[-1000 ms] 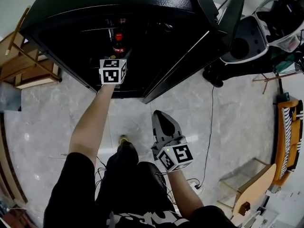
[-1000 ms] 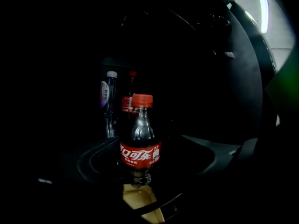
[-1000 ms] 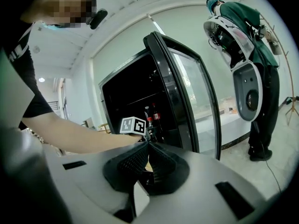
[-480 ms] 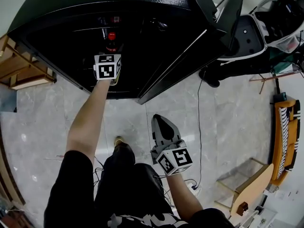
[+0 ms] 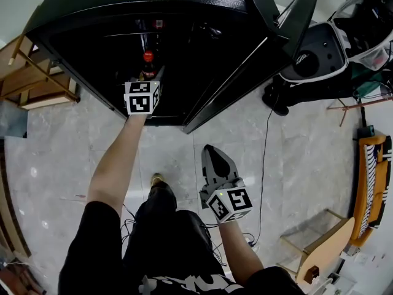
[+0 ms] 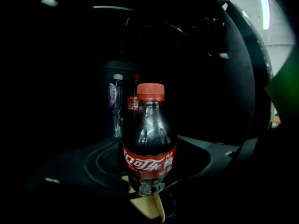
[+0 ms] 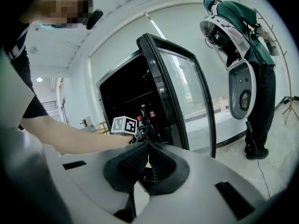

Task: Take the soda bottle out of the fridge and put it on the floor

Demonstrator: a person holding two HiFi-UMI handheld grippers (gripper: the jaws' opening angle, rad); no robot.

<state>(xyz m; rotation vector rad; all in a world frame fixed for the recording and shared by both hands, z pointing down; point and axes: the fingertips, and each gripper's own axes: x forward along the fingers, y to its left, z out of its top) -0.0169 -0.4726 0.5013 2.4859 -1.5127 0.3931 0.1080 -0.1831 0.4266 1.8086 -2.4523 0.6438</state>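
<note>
The soda bottle, dark cola with a red cap and a red label, stands upright between the jaws of my left gripper inside the black fridge. The pads press on its lower part. In the head view its red cap shows just beyond the left gripper's marker cube, near the fridge's front edge. My right gripper hangs shut and empty over the floor, in front of the fridge and to the right of the left arm.
Deeper in the fridge stand a clear bottle with a purple label and another red-capped bottle. The glass door stands open to the right. Wooden furniture is at the left, a white machine and a floor cable at the right.
The left gripper reached a little deeper into the fridge, then came back slightly toward the front edge with the bottle between its jaws. The right gripper has hardly moved.
</note>
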